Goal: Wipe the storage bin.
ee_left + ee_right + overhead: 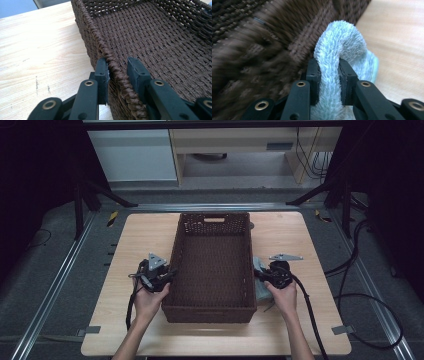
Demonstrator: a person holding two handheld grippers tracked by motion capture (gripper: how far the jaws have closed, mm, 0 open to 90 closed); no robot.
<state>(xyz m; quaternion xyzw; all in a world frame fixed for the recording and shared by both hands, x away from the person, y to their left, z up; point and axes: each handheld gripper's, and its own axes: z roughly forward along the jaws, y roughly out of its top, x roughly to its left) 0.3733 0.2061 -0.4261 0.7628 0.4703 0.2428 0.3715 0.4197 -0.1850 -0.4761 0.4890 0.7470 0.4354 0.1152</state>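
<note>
A dark brown woven basket (175, 251) stands in the middle of the light wooden table (140, 240), and nothing lies inside it. My left gripper (171, 274) straddles the basket's left rim (100, 42). In the left gripper view this gripper (117, 68) has its outer pad against the braid and a small gap at the inner pad. My right gripper (258, 275) is at the basket's right side, shut on a fluffy pale blue towel (342, 42). The towel (261, 289) bulges up between the jaws, right beside the basket wall (262, 50).
The table's front edge is close to the person's forearms. Bare wood lies left and right of the basket. Black cables (360, 295) trail over the grey floor at the right. Metal rails (55, 275) and dark stands flank the table.
</note>
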